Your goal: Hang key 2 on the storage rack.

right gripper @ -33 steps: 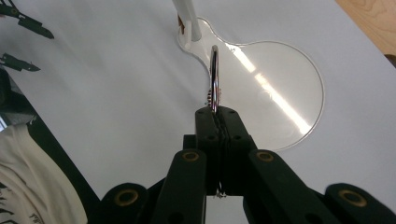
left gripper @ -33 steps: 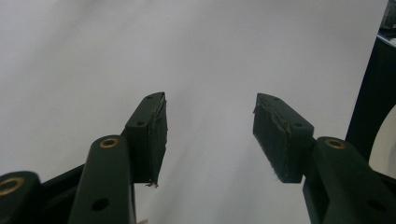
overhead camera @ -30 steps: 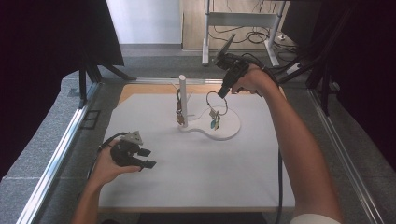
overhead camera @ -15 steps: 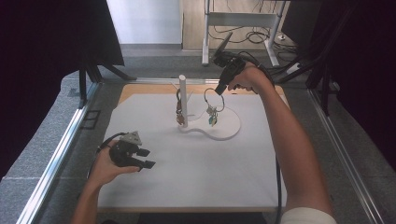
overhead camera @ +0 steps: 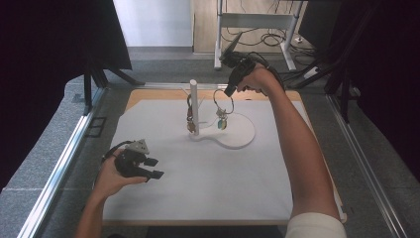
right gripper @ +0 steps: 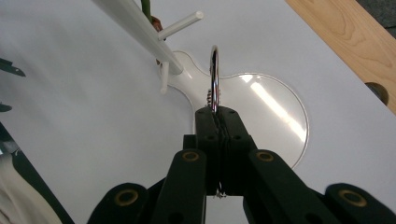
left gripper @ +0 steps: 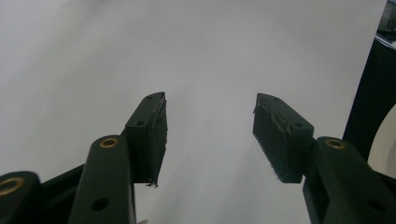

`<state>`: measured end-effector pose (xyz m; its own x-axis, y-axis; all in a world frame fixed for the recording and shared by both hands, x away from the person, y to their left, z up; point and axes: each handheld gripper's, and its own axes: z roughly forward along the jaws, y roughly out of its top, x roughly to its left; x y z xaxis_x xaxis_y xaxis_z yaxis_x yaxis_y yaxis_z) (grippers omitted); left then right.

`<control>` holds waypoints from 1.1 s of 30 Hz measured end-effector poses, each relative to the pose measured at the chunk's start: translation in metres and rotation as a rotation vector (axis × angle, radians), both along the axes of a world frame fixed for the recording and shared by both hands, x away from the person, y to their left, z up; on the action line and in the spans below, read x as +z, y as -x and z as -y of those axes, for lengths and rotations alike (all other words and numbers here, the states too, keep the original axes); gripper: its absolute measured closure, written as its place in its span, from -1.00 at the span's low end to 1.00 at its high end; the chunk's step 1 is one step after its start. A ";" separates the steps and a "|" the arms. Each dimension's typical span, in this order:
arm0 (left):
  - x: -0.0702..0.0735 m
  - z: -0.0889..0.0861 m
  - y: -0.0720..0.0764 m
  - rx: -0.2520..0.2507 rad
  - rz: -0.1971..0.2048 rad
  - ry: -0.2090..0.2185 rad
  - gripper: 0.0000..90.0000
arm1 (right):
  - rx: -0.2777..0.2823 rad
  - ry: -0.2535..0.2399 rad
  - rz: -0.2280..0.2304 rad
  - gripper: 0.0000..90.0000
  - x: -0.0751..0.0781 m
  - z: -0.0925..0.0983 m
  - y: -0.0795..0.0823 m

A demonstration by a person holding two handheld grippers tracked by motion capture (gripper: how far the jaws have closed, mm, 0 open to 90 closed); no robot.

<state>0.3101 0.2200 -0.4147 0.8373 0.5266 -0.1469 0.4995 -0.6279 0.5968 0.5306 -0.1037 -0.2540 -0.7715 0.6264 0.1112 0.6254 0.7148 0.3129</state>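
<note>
My right tongs (overhead camera: 227, 92) hold up a metal key ring (overhead camera: 219, 100) with small charms, I think, beside the white peg stand (overhead camera: 193, 106), while my left tongs (overhead camera: 154, 168) rest open low over the white surface (overhead camera: 208, 183).

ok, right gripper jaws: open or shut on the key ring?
Shut on it. The right gripper has both jaws pressed together, with the key ring pinched between them and lifted above the white stand.
</note>
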 end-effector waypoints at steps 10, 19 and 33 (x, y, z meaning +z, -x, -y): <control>0.001 -0.003 0.002 0.003 0.002 0.004 0.01 | -0.011 -0.004 0.003 0.97 -0.005 -0.006 -0.010; 0.003 -0.003 0.003 0.005 0.004 0.010 0.01 | -0.008 -0.007 0.004 0.97 -0.008 -0.012 -0.012; 0.005 -0.005 0.005 0.004 0.010 0.015 0.01 | 0.008 -0.005 0.004 0.97 -0.014 -0.025 -0.012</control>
<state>0.3054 0.2253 -0.4092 0.8369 0.5275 -0.1460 0.4955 -0.6170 0.6114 0.5431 -0.0791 -0.2683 -0.7770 0.6196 0.1112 0.6183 0.7181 0.3194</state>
